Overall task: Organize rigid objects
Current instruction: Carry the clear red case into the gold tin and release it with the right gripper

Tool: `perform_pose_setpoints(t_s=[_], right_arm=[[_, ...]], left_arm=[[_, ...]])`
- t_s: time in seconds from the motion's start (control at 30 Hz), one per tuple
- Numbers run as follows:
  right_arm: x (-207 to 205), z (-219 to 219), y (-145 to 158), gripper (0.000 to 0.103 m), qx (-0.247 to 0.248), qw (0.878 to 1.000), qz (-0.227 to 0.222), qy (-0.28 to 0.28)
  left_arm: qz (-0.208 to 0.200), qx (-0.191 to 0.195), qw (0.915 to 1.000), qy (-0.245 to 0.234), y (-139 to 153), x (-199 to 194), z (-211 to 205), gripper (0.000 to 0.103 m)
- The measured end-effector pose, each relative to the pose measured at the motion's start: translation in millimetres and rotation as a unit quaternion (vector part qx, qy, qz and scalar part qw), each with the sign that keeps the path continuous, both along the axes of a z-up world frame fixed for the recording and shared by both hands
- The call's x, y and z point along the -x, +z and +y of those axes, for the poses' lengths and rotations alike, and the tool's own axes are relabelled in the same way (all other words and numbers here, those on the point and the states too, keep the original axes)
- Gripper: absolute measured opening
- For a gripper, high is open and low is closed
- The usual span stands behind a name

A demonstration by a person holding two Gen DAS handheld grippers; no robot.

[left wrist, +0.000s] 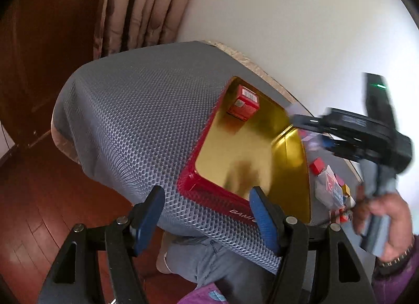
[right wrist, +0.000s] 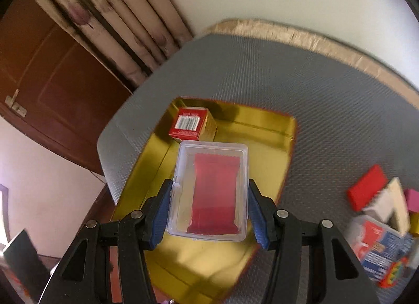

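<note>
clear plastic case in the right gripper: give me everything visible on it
The clear plastic case is a flat rectangular box with rounded corners, made of transparent hard plastic, lid shut as far as shows. A red pack or card stack fills most of it. The right gripper clamps its two long sides with blue pads. It is held above the gold-lined tin, near the small red box, touching neither.

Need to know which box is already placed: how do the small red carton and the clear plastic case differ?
The red carton rests in the gold tray's far corner; the clear case is gripped in the right gripper above it. The carton is opaque, the case transparent. Both show red.
</note>
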State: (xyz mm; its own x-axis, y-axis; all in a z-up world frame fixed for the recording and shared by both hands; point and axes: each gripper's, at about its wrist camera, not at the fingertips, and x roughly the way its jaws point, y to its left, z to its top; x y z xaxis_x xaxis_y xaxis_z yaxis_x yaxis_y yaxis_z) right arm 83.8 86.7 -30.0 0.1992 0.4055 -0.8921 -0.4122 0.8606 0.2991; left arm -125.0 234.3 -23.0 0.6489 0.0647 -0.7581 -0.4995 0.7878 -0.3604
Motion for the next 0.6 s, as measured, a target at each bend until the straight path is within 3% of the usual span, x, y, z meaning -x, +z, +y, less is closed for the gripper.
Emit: perform_pose_setpoints(t_s=[0.1,0.37,0.6], right_arm=[[-6.7,8.0,-14.4,0.052,0.012,1.000,0.007,-0.003],[-26.8,23.9,-37.1,0.052,0.045,0.999,0.007,-0.009],[-31.8,32.3,-42.8,0.054,0.064,0.998,-0.013,-0.007]], left_arm=[[-0.002,-0.011,0.9999,-0.008,1.8,-0.4,-2.5,0.069],[0.005,0.021,0.9998,-0.007,-5.9,-1.9,7.5,0.069],[0.008,0.017,0.9998,-0.011,-8.4,-4.1,7.0,0.069]])
